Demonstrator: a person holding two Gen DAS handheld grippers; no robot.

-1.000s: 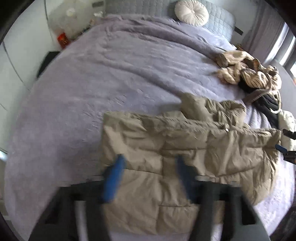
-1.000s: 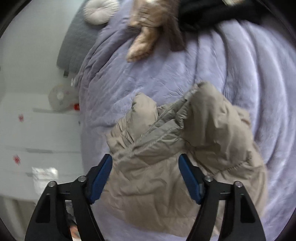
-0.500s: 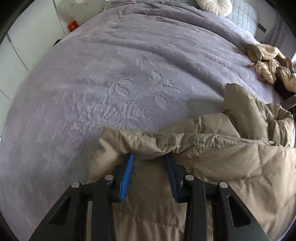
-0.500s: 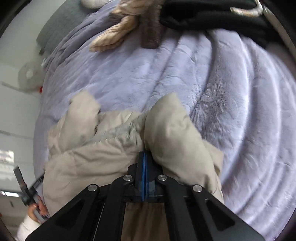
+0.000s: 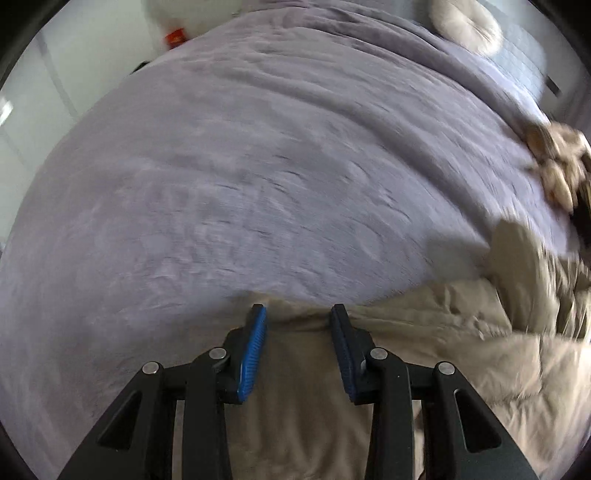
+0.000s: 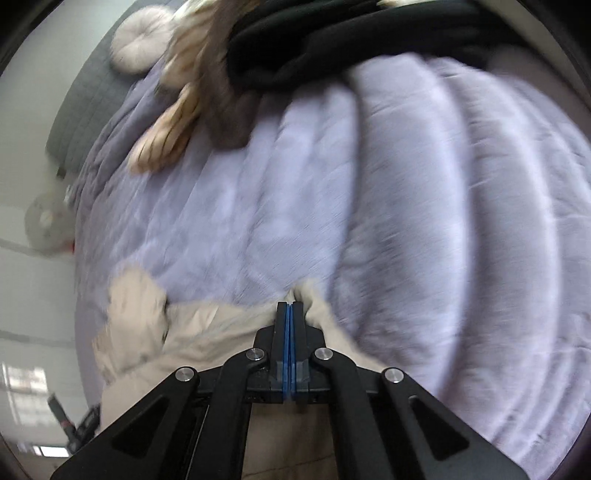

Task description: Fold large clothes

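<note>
- Beige puffer jacket (image 5: 443,332): spread on lavender bed cover (image 5: 258,166).
- Left gripper (image 5: 298,312): jaws part-spread, jacket's edge between; grip unclear.
- Right gripper (image 6: 290,308): jaws pressed together; whether pinching jacket unclear.

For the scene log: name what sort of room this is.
Most likely a bedroom: a bed under a lilac blanket, a round cushion against a grey padded headboard, clothes heaped on it.

Matt quilted jacket (image 5: 424,332); plush fleecy blanket (image 5: 258,166).
</note>
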